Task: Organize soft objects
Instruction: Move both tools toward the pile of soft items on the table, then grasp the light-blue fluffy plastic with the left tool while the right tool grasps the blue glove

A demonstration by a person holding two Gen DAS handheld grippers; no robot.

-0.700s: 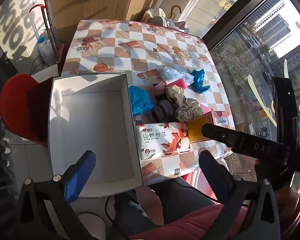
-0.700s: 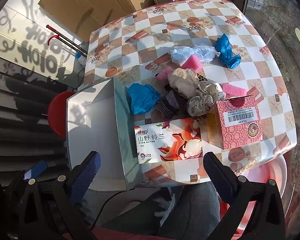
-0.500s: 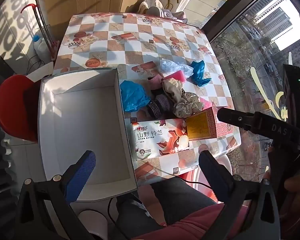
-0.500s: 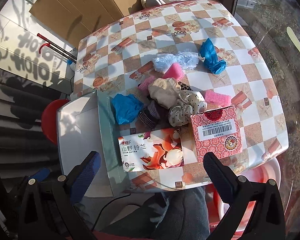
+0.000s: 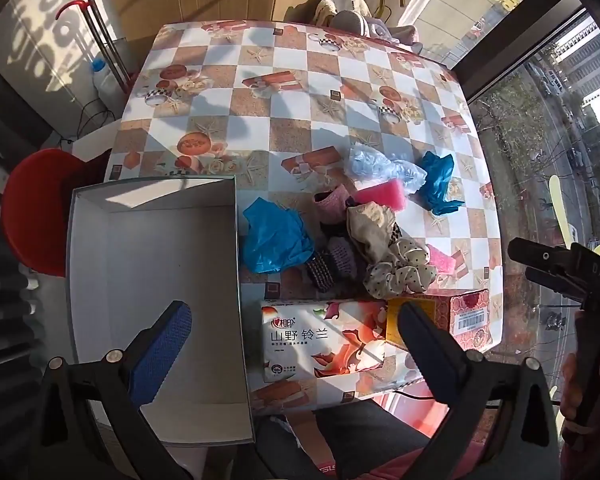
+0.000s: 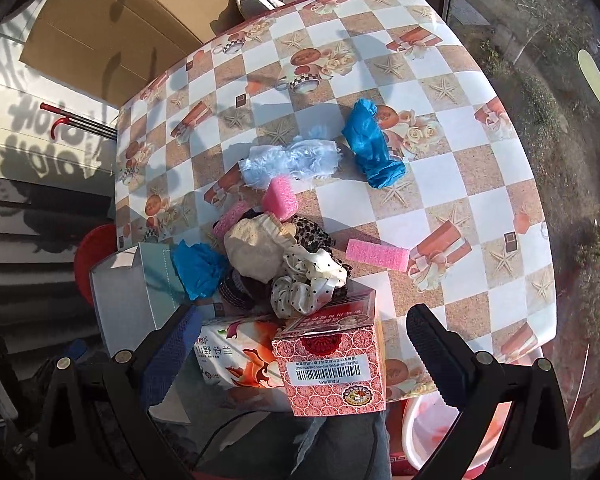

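Checkered surface (image 5: 284,128) by sunlit window; soft heap (image 6: 284,256) near its front edge, beside white box (image 5: 152,280). Left tongs (image 5: 292,344) and right tongs (image 6: 300,348) wide, empty, poised above.

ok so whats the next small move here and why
Probably lower the right gripper toward the polka-dot scrunchie on the near edge of the pile. Both grippers hang open and hold nothing, the white box is still bare inside, and that scrunchie sits on top, nearest, unobstructed.
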